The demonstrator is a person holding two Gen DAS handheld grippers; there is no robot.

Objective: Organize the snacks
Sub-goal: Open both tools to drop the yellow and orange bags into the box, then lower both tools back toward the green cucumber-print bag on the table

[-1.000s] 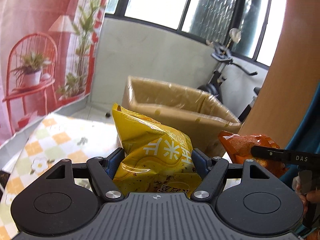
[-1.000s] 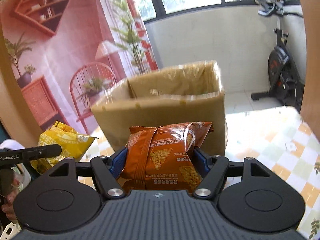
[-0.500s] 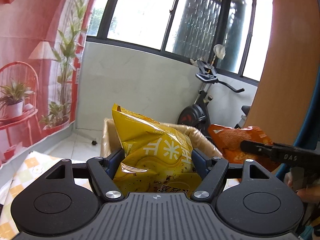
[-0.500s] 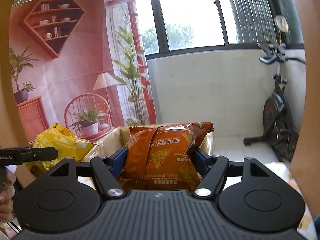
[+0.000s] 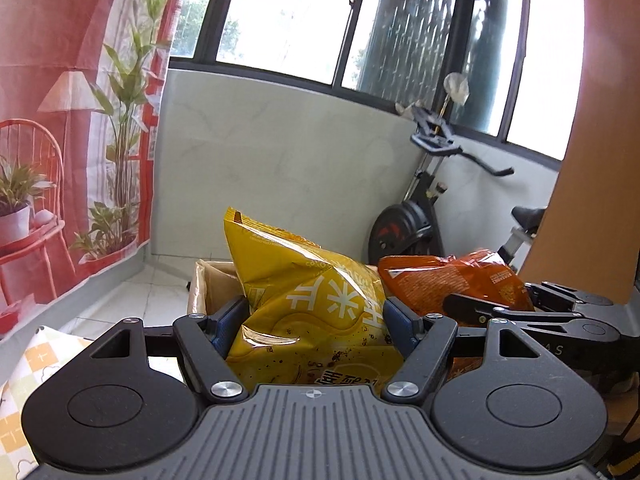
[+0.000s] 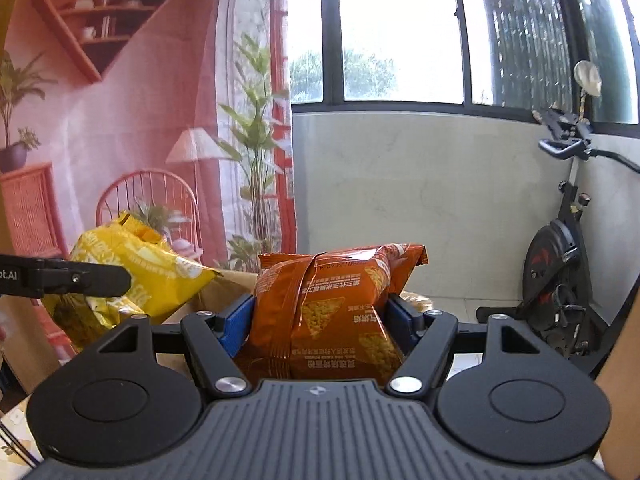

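Behind, big windows and an exercise bike [image 6: 560,280]; left gripper [image 5: 316,320] pinching yellow bag [image 5: 316,312], right gripper [image 6: 320,316] pinching orange bag [image 6: 332,304], ready for the box [image 5: 208,280].

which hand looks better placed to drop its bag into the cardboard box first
Left, narrowly. The left gripper, clamped on the yellow bag, has the cardboard box opening just ahead; the right gripper with the orange bag sees only slivers.

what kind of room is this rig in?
Probably a home balcony or sunroom used as a makeshift recording corner: a black exercise bike stands by a half-height tiled wall under barred windows, and a printed pink interior-scene backdrop hangs at the side.
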